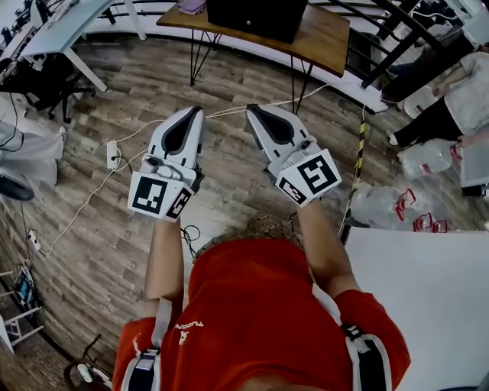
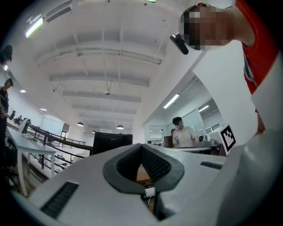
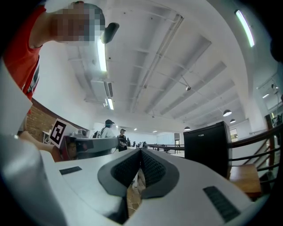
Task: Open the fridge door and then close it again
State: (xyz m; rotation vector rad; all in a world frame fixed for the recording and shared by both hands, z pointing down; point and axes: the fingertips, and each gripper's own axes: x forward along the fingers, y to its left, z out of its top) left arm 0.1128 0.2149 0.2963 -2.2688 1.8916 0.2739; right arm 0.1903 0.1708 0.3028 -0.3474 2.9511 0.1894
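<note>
The fridge [image 1: 256, 17] is a small black box standing on a wooden table [image 1: 325, 34] at the far side of the wooden floor. Its door looks closed. It also shows as a black box [image 2: 112, 142] in the left gripper view and as a black box [image 3: 208, 145] in the right gripper view. My left gripper [image 1: 196, 111] and right gripper [image 1: 251, 109] are held side by side in front of my chest, well short of the table. Both point toward the fridge. The left gripper [image 2: 141, 146] and the right gripper [image 3: 140, 151] are each shut with nothing between the jaws.
Large water bottles [image 1: 393, 205] lie on the floor at right, beside a yellow-black striped strip [image 1: 356, 164]. A person [image 1: 451, 99] sits at the far right. A power strip [image 1: 112, 154] and cables lie at left. A white desk [image 1: 57, 27] stands at upper left.
</note>
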